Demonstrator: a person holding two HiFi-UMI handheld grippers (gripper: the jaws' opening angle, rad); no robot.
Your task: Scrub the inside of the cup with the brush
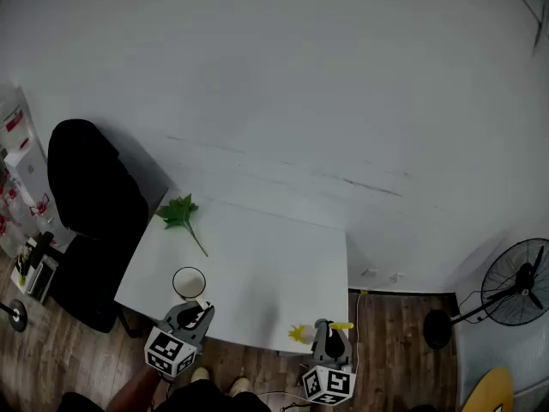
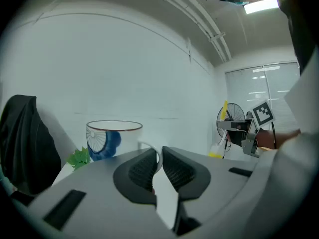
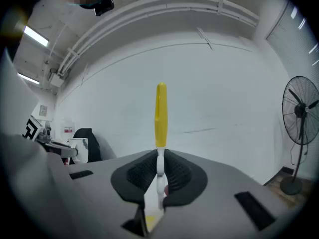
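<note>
Near the front edge of the white table (image 1: 266, 256), the cup (image 1: 189, 281) stands with its open side up. The left gripper (image 1: 196, 314) is just in front of the cup. Its jaws are squeezed tight on the cup's white handle.

Well to the right of the cup, the right gripper (image 1: 331, 337) has its jaws pinched on the thin white neck of the brush (image 3: 160, 114). The brush lies sideways, with its long way going left to right. Its fluffy yellow end points toward the cup, and its yellow handle end points away from it.

The brush is not in the cup and not touching it, so I think no scrubbing has started. Both things are held and ready. The brush has to go over to the cup, tip down into it and rub the inside.

Behind the cup lies a green leaf (image 1: 180, 213). A black chair (image 1: 90, 187) is to the left of the cup, and a fan (image 1: 515, 290) is far to its right.
</note>
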